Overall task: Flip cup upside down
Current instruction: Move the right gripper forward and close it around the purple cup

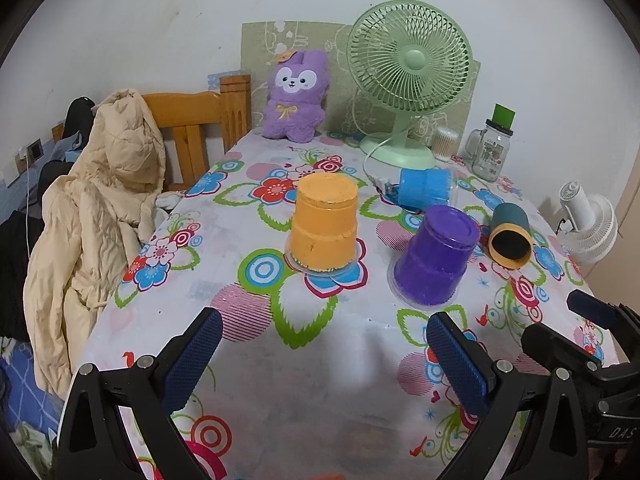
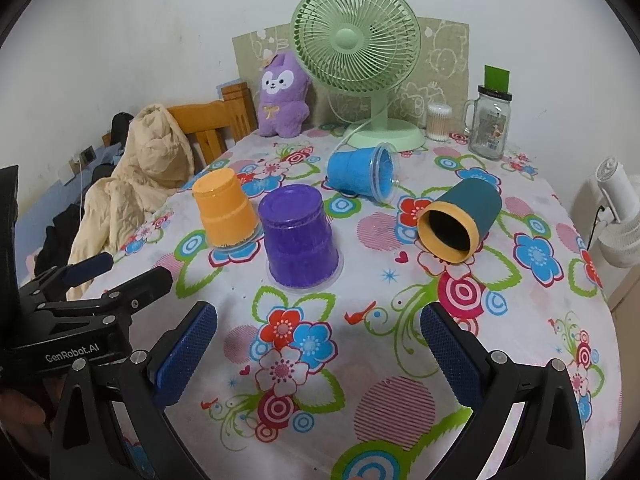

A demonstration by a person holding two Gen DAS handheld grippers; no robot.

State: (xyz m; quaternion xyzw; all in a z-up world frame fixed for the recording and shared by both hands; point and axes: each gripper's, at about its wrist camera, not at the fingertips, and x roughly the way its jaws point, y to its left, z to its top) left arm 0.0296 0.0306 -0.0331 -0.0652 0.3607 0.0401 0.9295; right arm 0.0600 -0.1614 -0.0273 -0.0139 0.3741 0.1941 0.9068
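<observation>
The counter (image 2: 500,320), covered with a flower-print cloth, fills the lower and middle part of both views. At its far edge, upper centre of the right wrist view, stands a pale green plastic desk fan (image 2: 356,40), with a purple plush rabbit (image 2: 282,94) to its left and a clear glass handled jar (image 2: 488,124) to its right.

Four cups lie in the centre of the frame:

1. Purple plastic cup (image 2: 298,236): already inverted, mouth down on the cloth.
2. Orange plastic cup (image 2: 226,210): already inverted, just left of the purple one.
3. Blue plastic cup with a clear rim (image 2: 360,174): on its side, mouth toward the right of the frame, near the fan base.
4. Dark teal cup with a yellow rim and dark interior (image 2: 460,220): on its side at centre right, mouth toward the camera.

Judgement: items 3 and 4 remain to be turned over.

Handling (estimated): both cups appear light, stiff and thin-walled, with smooth sides that may slip or roll on the cloth. Take hold across the body wall near mid-height, perpendicular to the cup axis. Avoid the clear rim of the blue cup, which looks flexible. Use moderate force only.

The right tool (image 2: 318,356) is spread wide and empty, lower centre, well short of the cups. The left tool (image 1: 324,360) is likewise spread wide and empty, in the lower part of its own view.
</observation>
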